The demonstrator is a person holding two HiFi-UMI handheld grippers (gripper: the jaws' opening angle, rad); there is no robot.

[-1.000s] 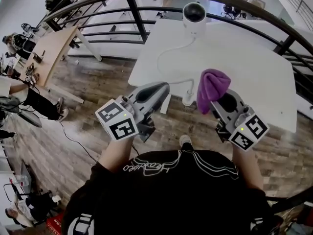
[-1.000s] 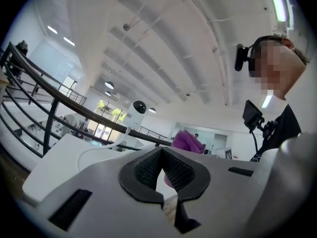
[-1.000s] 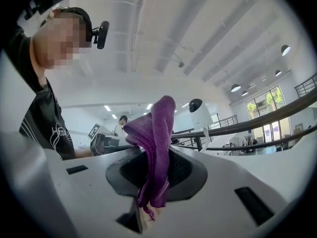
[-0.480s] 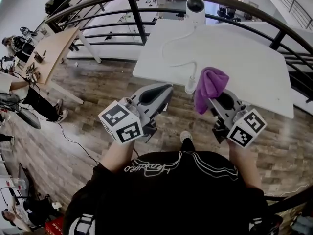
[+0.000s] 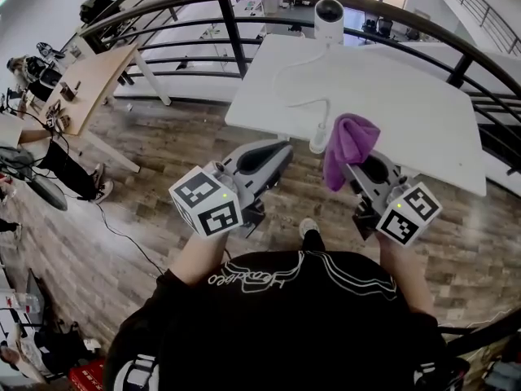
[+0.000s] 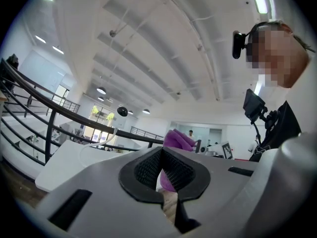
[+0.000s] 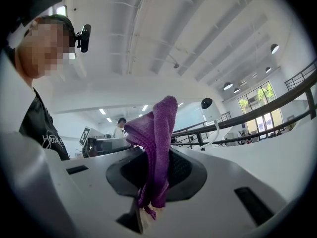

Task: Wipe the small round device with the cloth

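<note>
Purple cloth in right claw, round device, perhaps a camera, well beyond.

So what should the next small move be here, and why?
Probably carry the right gripper forward across the table: it is shut on the purple cloth, but the small round device stands at the far edge, well beyond it, untouched.

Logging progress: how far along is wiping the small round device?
Done: the purple cloth is clamped in the right gripper. In hand: both grippers hover at the near edge of the white table, left gripper shut and empty. Left: the small round device sits at the far edge, untouched; all wiping remains.
</note>
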